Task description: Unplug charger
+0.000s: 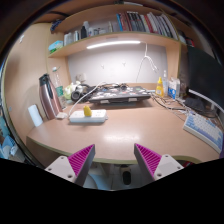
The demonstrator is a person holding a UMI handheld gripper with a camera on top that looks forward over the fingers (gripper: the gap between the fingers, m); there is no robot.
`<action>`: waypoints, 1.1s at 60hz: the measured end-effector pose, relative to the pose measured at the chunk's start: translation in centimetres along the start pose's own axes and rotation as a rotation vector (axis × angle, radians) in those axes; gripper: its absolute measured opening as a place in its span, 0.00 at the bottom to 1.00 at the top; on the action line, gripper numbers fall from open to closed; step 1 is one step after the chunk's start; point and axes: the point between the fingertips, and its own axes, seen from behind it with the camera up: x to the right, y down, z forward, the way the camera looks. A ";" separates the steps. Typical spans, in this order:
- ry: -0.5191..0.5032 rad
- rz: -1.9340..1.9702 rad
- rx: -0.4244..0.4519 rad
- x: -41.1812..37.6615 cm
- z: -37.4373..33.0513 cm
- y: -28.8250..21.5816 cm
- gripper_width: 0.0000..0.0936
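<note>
My gripper (114, 150) is open and empty, its two magenta pads (80, 160) wide apart over the near edge of a wooden desk (130, 128). Far beyond the fingers, at the back of the desk, dark cables (92, 95) run across a cluttered strip of items (120, 97) under a lit shelf. A white flat item (86, 118) with a small yellow thing (87, 111) on it lies in front of the cables. I cannot single out the charger or its plug among them.
Two tall flasks (48, 97) stand at the back left. A dark monitor (205, 75) and a keyboard (205, 128) are on the right. Books (130, 22) fill the shelf above. A yellow bottle (160, 87) stands at the back right.
</note>
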 end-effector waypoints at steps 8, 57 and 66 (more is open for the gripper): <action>0.003 -0.028 0.012 -1.3 1.8 -0.8 0.93; 0.056 -0.176 0.081 -11.9 21.9 -9.4 0.63; 0.083 -0.188 0.077 -11.1 22.4 -9.3 0.26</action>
